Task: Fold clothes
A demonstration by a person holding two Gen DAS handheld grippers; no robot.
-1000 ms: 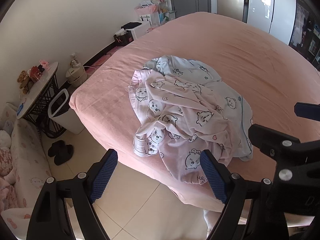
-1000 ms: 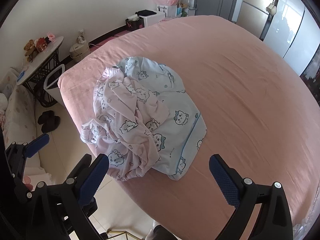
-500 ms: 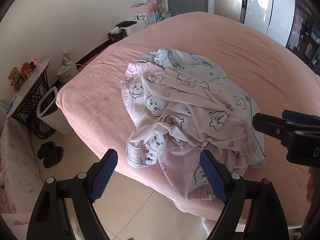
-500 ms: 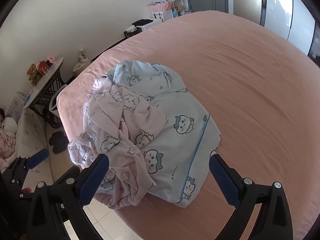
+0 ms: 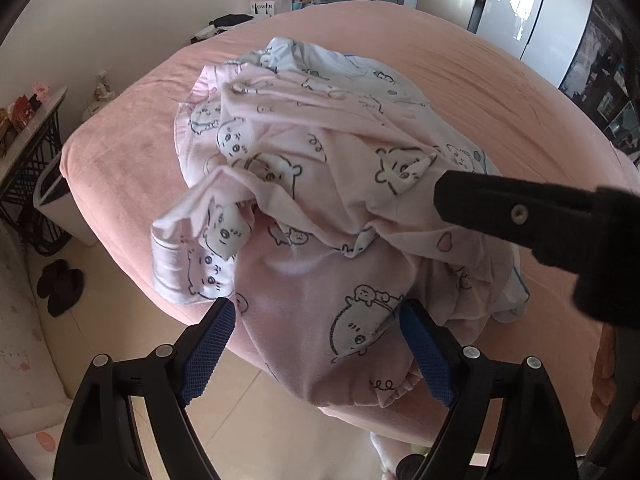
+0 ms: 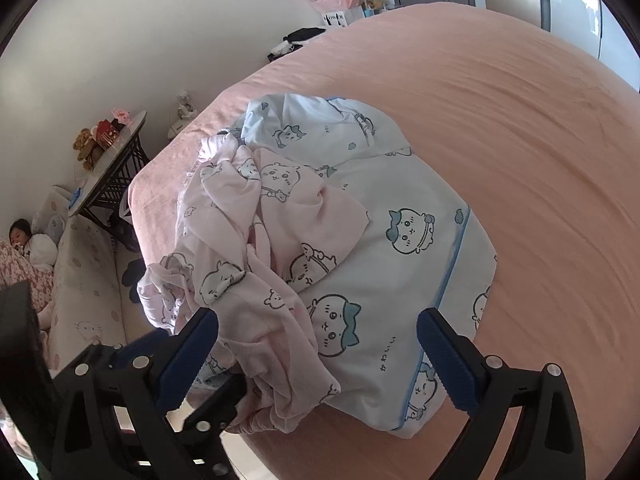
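Here, the crumpled pink garment lies straight ahead of the gaping left gripper, nearer than the equally gaping right gripper

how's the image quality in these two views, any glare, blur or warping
Left wrist view: strong fisheye bending, dark corners; bright glare on the glossy cabinets at top right; the pink garment is sharp, while the right tool crossing the frame looks soft. Right wrist view: same warping, even daylight, the blue garment crisp, mild softness on the bed towards the right edge.

Both wrist views close above the bed's near edge, facing inward, sharing the crumpled clothes
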